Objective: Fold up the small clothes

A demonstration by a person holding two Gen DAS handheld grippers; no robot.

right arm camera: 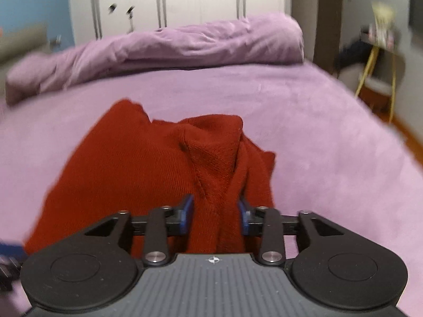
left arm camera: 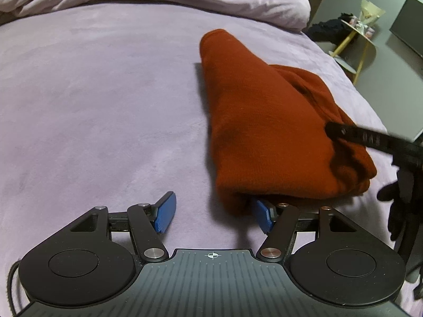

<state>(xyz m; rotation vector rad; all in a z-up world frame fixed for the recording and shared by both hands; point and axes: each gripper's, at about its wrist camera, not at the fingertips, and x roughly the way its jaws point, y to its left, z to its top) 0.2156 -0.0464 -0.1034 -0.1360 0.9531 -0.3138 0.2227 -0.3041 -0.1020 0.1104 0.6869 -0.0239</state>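
One red knit garment [left arm camera: 267, 129] lies on the purple bed cover [left arm camera: 105, 105], partly folded into a long bundle. In the left wrist view it runs from about 12 o'clock down to 4 o'clock, with its near edge just above the left gripper [left arm camera: 214, 212]. That gripper's two blue pads [left arm camera: 166, 212] stand wide apart; the left one rests over bare cover, while the right one sits tucked under the garment's near corner, and nothing is pinched between them.

The right gripper [right arm camera: 216, 218] has a bunched fold of the same garment between its two blue pads, which stand at a narrow gap. The cloth fills that gap and rises from it in a gathered ridge toward 12 o'clock; whether the pads actually press it, I cannot tell. In the left wrist view, this gripper's dark finger reaches in from 3 o'clock onto the garment's right side, with one black-gloved hand [left arm camera: 401, 200] behind it.

One rumpled purple duvet [right arm camera: 164, 52] lies across the far end of the bed. One yellow-legged side table [left arm camera: 359, 42] stands at 2 o'clock beyond the bed.
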